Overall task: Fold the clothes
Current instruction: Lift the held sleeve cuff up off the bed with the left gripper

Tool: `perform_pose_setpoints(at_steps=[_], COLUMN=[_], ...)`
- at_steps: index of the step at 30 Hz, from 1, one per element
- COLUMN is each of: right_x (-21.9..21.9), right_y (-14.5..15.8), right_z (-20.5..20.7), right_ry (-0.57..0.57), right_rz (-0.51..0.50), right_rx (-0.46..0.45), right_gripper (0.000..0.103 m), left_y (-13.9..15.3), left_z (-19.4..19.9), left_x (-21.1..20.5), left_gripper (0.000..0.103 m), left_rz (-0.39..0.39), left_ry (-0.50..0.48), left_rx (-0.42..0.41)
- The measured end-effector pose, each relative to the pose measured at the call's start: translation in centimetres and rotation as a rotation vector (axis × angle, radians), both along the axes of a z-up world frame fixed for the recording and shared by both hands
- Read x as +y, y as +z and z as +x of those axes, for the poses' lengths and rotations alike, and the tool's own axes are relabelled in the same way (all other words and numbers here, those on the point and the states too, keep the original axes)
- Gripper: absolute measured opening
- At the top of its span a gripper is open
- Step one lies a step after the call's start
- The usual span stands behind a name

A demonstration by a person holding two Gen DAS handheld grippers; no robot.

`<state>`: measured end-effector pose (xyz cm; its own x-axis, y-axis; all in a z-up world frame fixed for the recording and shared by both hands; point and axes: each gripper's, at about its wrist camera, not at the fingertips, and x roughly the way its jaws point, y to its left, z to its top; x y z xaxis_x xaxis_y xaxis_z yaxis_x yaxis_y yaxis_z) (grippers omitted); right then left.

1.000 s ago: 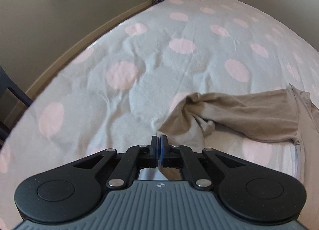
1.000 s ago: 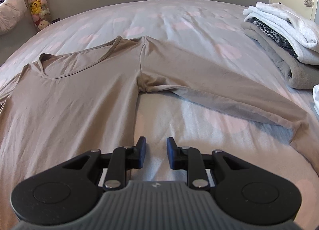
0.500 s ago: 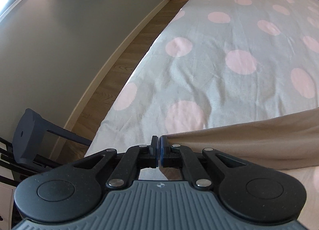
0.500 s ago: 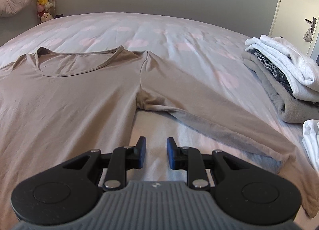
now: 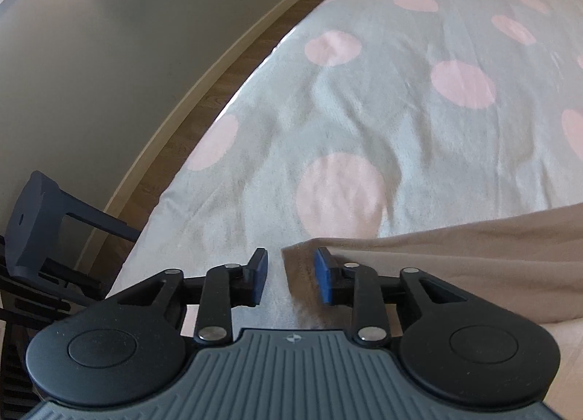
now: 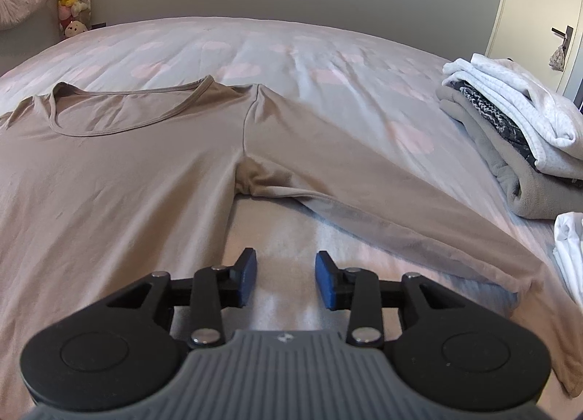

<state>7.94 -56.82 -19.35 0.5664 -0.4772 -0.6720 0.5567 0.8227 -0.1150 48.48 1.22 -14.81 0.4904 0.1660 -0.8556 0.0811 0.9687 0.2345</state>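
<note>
Beige long-sleeved top [image 6: 120, 179] spread flat on spotted bed [image 6: 291, 52]; left gripper [image 5: 289, 276] opening, cuff [image 5: 302, 267] between jaws, released; right gripper [image 6: 285, 279] opening, empty; laying-out step; next, presumably, sleeve folded inward.

No readable text, label, brand or number shows in either view.

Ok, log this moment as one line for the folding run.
stage: spreading beige long-sleeved top on dotted bedspread | left gripper: opening, sleeve cuff between jaws | right gripper: opening, empty
</note>
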Motion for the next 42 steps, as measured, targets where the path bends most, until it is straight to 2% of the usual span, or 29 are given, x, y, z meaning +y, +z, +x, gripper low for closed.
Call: perform_pose_setpoints(at_steps=[2, 4, 8, 13, 15, 16, 17, 18, 20, 26, 31, 36, 42], right_x=[0.1, 0.1, 0.3, 0.3, 0.3, 0.3, 0.3, 0.3, 0.3, 0.2, -0.1, -0.4, -0.4], right_y=[0.1, 0.2, 0.2, 0.2, 0.2, 0.2, 0.2, 0.2, 0.2, 0.5, 1.0, 1.5, 1.8], right_z=[-0.1, 0.0, 0.0, 0.0, 0.0, 0.1, 0.1, 0.1, 0.1, -0.2, -0.7, -1.2, -1.7], right_ry=[0.003, 0.01, 0.015, 0.016, 0.018, 0.019, 0.021, 0.02, 0.02, 0.02, 0.006, 0.005, 0.026], right_rz=[0.0, 0.0, 0.001, 0.001, 0.001, 0.001, 0.001, 0.001, 0.002, 0.014, 0.032, 0.056, 0.077], right_rx=[-0.004, -0.01, -0.014, -0.016, -0.013, -0.012, -0.011, -0.011, -0.012, -0.032, -0.07, -0.108, -0.139], right_gripper=[0.04, 0.041, 0.041, 0.041, 0.041, 0.041, 0.041, 0.041, 0.041, 0.041, 0.042, 0.042, 0.042], left_y=[1.0, 1.7, 1.3, -1.0, -1.8, -1.9, -1.8, -1.6, -0.8, 4.3, 10.2, 16.7, 23.4], left_z=[-0.5, -1.1, -2.3, -3.4, -3.6, -3.8, -4.0, -4.0, -4.2, -4.3, -4.8, -5.9, -8.1], left_x=[0.9, 1.7, 2.9, 3.8, 3.5, 3.3, 3.1, 3.0, 2.8, 3.0, 1.4, -4.1, -13.8], left_gripper=[0.047, 0.047, 0.047, 0.047, 0.043, 0.032, 0.014, 0.008, 0.002, 0.001, 0.001, 0.001, 0.001], left_rz=[-0.042, -0.08, -0.153, -0.328, -0.332, -0.321, -0.321, -0.332, -0.357, -0.386, -0.399, -0.413, -0.46], left_ry=[0.021, 0.042, 0.079, 0.155, 0.172, 0.172, 0.166, 0.158, 0.148, 0.133, 0.078, -0.05, -0.236], left_rx=[-0.03, -0.046, -0.02, 0.033, 0.029, 0.014, 0.005, 0.002, -0.006, -0.063, -0.129, -0.21, -0.29])
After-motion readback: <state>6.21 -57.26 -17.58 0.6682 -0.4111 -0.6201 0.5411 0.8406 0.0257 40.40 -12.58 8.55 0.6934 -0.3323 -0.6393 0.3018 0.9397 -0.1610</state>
